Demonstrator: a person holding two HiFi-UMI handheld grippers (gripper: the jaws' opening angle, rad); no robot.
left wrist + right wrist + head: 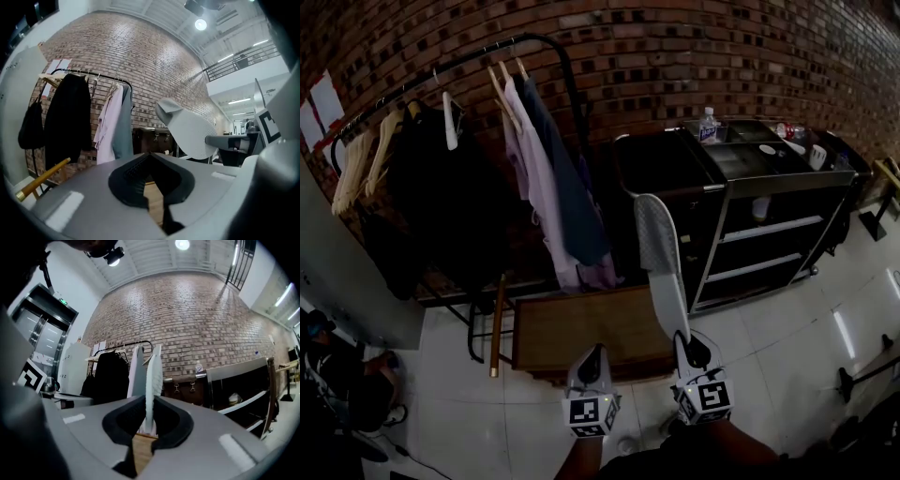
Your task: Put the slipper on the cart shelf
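A white slipper (661, 253) stands edge-on and points up and away, its heel end clamped in my right gripper (692, 351), which is shut on it. In the right gripper view the slipper (153, 376) rises as a thin white blade from between the dark pads of the gripper (150, 404). The black cart (825, 202) stands ahead and to the right, with two pale shelves (769, 230). My left gripper (592, 362) hovers beside the right one, shut and holding nothing. The left gripper view shows the slipper (187, 129) to the right of the shut left gripper (150, 157).
A low wooden bench (581, 328) lies right below the grippers. A clothes rack (441, 84) with hanging garments fills the left against the brick wall. A bottle (707, 124) and small items sit on the cart top. A person (337, 375) crouches at far left.
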